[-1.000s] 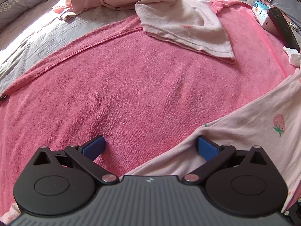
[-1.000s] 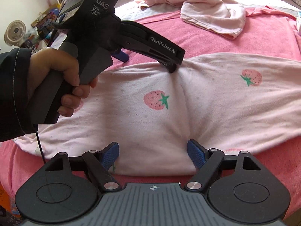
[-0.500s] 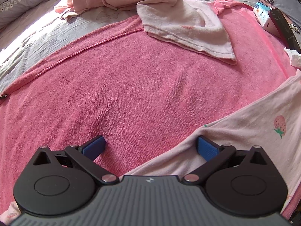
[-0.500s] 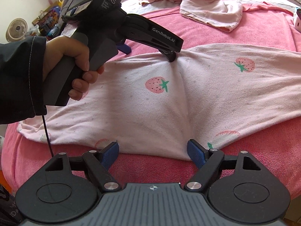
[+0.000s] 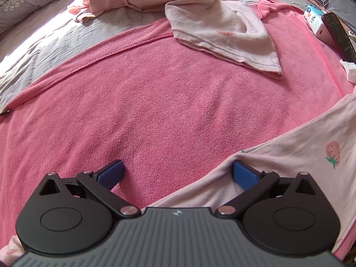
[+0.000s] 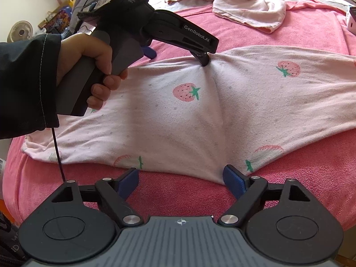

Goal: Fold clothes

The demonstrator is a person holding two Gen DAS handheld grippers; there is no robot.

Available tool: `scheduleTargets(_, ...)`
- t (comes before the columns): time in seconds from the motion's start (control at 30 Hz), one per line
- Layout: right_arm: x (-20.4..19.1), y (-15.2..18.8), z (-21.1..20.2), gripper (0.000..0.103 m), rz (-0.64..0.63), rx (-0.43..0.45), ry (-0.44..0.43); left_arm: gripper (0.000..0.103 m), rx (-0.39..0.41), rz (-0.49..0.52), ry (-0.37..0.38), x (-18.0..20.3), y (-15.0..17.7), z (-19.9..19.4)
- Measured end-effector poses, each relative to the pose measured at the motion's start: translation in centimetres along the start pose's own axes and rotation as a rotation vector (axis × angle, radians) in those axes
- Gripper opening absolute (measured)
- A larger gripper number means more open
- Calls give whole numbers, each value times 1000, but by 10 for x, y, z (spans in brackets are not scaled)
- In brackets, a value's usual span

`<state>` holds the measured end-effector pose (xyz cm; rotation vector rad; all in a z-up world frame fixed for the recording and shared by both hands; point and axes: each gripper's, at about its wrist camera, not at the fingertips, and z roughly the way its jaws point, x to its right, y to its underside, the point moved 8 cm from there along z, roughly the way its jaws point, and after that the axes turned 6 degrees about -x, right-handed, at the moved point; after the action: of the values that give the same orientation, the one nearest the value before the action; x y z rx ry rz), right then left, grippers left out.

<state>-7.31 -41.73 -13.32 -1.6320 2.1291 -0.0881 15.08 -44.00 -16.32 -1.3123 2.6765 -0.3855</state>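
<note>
A grey patterned bedspread point(image 5: 44, 44) covers the bed, and a large pink towel point(image 5: 155, 111) lies spread flat over most of it. On the towel, nearest the person, rests a pale pink garment with strawberry prints point(image 6: 178, 115), stretched wide from left to right in the right wrist view, with a raised crease running down its middle. Farther back, a heap of other pale pink clothes point(image 5: 200, 17) sits partly on the towel's far edge and partly on the bedspread, well apart from the spread garment.

The left gripper point(image 5: 178, 171) points steeply down at the garment's far edge. Its 2 blue pads stand wide apart and released: the right pad point(image 5: 244, 173) presses into the garment's hem, while the left pad rests on bare towel. In the right wrist view this tool's black tip pushes a dimple into the cloth, and a hand point(image 6: 89, 66) in a dark sleeve point(image 6: 26, 84) wraps its grey handle.

The right gripper point(image 6: 181, 178) hovers at the garment's near edge with its jaws opening wide; the hem lies between the fingers, and neither pad squeezes it.

At the towel's far right corner lie a small printed box point(image 5: 313, 20), a dark remote point(image 5: 338, 33) and a crumpled white tissue point(image 5: 350, 70). A small fan point(image 6: 20, 33) stands off the bed at left.
</note>
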Motion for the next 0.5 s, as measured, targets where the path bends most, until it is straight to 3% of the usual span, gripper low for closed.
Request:
scheduleTargets(0.1, -1, 0, 1, 86, 4, -2, -7, 103, 2, 3, -1, 1, -3, 2)
scheduleTargets(0.23, -4, -1, 3, 97, -3, -11, -27, 103, 12, 14, -2, 1, -6, 2)
scheduleTargets(0.5, -6, -4, 4, 101, -12, -32, -45, 103, 19, -21, -21, -8, -4, -16)
